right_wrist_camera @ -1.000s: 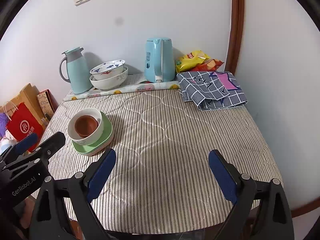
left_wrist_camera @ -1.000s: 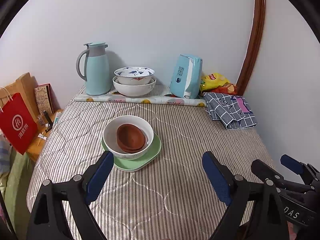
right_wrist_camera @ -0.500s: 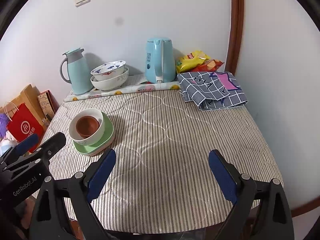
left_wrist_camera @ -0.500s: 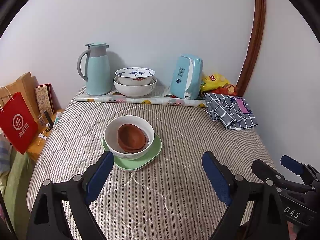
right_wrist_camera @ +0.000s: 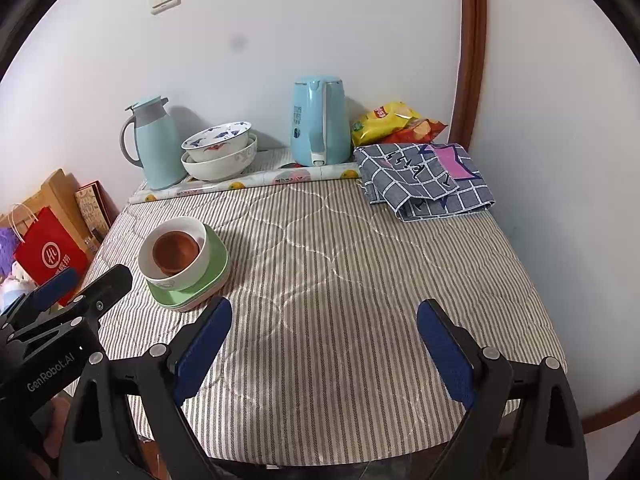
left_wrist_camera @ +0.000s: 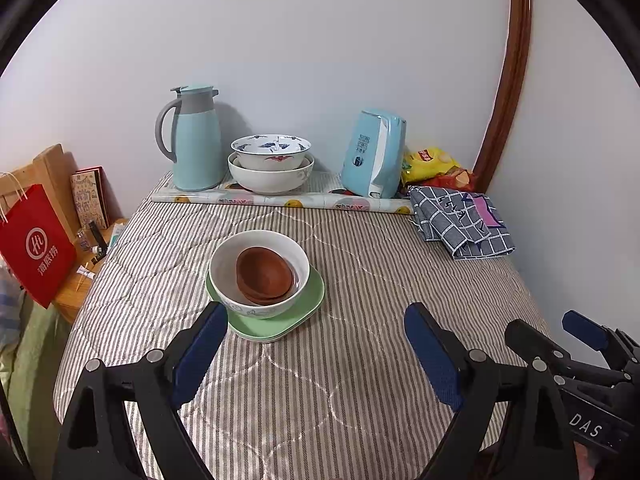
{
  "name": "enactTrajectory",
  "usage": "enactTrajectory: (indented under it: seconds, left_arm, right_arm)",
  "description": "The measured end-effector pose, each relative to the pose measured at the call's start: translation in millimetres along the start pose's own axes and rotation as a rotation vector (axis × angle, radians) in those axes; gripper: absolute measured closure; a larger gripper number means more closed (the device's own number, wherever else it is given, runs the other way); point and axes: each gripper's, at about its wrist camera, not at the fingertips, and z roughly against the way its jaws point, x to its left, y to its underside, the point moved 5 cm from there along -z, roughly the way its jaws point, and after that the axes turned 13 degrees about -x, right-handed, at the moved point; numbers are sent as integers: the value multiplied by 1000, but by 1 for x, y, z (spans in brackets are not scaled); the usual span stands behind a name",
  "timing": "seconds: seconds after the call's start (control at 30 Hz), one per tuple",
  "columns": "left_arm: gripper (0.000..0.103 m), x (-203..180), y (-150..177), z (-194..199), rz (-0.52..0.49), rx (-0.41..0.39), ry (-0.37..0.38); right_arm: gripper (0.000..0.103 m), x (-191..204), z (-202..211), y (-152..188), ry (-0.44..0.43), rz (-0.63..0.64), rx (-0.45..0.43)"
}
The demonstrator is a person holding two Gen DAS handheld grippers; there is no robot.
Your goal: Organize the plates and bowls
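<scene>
Left to right. Left tool (left_wrist_camera: 312, 344): jaws spread wide, nothing between them, poised above the striped counter (left_wrist_camera: 360, 400) just short of the near stack.

Near stack, left of centre: brown bowls (left_wrist_camera: 264, 274) nested inside a white bowl (left_wrist_camera: 224, 276), which sits on green plates (left_wrist_camera: 308, 300). The white bowl looks like glazed ceramic: stiff, smooth, probably slippery and breakable, and the heaviest single piece here. The brown bowls appear light and loose in their nest, likely to slide if tilted. A rim pinch on the white bowl's near wall seems the surest hold. The plates lie flat on the soft quilted cover, so an edge is hard to get under.

Rear stack: a patterned bowl (left_wrist_camera: 272, 150) nested in a larger white bowl (left_wrist_camera: 270, 178), beside the blue jug (left_wrist_camera: 196, 138); also likely fragile ceramic.

Right tool (right_wrist_camera: 324, 344): jaws likewise spread, empty, over bare counter well apart from both stacks.
</scene>
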Motion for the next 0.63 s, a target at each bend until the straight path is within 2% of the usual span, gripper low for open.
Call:
enactTrajectory:
  seconds: [0.63]
  left_arm:
    - [13,3,0,-5,2,-7,-13]
  right_arm:
    - [10,3,0,0,0,4,-2]
